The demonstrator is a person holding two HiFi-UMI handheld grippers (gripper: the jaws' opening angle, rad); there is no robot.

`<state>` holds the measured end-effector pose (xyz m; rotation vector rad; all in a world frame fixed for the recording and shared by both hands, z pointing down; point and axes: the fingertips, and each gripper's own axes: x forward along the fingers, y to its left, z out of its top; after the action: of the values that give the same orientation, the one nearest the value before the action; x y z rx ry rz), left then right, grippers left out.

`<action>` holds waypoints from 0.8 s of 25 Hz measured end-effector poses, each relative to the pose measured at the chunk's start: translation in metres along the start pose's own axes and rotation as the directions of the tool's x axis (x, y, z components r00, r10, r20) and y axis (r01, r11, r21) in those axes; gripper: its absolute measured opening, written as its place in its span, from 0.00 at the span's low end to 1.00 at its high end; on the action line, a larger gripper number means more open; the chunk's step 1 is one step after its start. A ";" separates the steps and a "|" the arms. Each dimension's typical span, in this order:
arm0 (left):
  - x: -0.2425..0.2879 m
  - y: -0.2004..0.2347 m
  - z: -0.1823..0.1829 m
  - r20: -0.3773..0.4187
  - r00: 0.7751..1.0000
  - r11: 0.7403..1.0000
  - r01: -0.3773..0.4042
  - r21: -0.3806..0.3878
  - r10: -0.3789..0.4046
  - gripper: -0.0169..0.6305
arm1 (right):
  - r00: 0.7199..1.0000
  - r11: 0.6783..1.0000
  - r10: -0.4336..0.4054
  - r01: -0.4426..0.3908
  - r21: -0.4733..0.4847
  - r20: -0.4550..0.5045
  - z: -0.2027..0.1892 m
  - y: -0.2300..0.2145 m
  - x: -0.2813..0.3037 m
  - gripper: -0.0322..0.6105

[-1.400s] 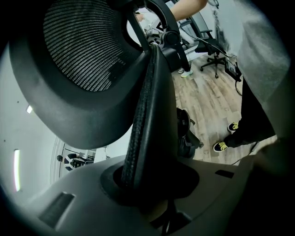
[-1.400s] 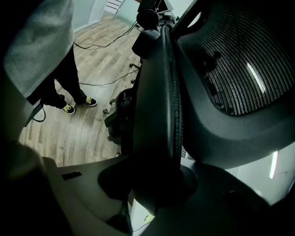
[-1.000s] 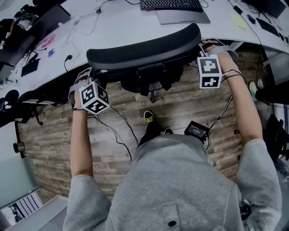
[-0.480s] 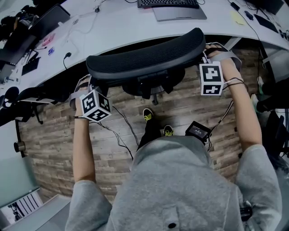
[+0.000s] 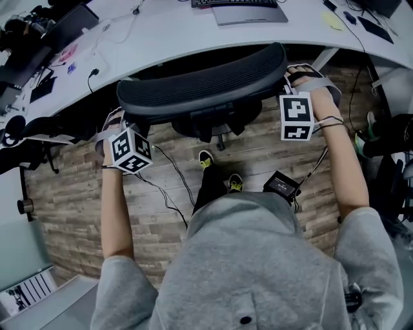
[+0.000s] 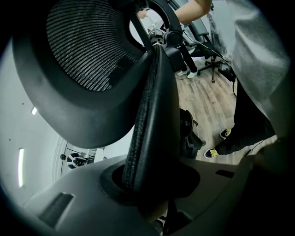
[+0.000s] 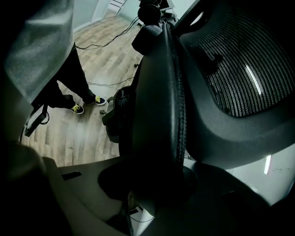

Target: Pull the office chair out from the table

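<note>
The left gripper (image 5: 121,124) is clamped on the left edge of the office chair's (image 5: 200,84) backrest (image 6: 152,115). The left gripper view shows the padded rim running straight down into the throat between the 2 jaws, which press on it from either side.

Compared with a second ago, the backrest has drawn back from the surface (image 5: 168,32). Its top edge then overlapped the white rim. Now a dark strip shows between them along most of its width, and the keyboard (image 5: 232,2) has slid almost out of the top of the head view. The person's shoes (image 5: 205,158) have also shifted back on the wooden floor (image 5: 161,174). I judge the pull to be well under way but unfinished: the seat is hidden under the backrest, and the chair is close to the surface.

The right gripper (image 5: 292,76) grips the backrest's right edge the same way, with the rim wedged between its jaws in the right gripper view. The chair thus spans the space between both grippers, held at its 2 ends just in front of the person.
</note>
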<state>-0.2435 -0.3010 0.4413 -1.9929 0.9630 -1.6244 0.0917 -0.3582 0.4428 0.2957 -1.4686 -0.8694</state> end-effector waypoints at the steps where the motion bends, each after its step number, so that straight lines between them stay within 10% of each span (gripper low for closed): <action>1: -0.002 -0.002 0.001 0.001 1.000 1.000 -0.002 0.000 0.002 0.22 | 1.000 1.000 -0.002 0.002 0.001 -0.002 0.000 0.003 -0.003 0.22; 20: -0.031 -0.033 0.005 0.028 1.000 1.000 0.009 0.022 -0.010 0.23 | 1.000 0.999 -0.007 0.008 0.037 -0.022 0.008 0.045 -0.043 0.22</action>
<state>-0.2331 -0.2565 0.4416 -2.0036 0.9232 -1.6011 0.1039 -0.2969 0.4419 0.3372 -1.4651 -0.8435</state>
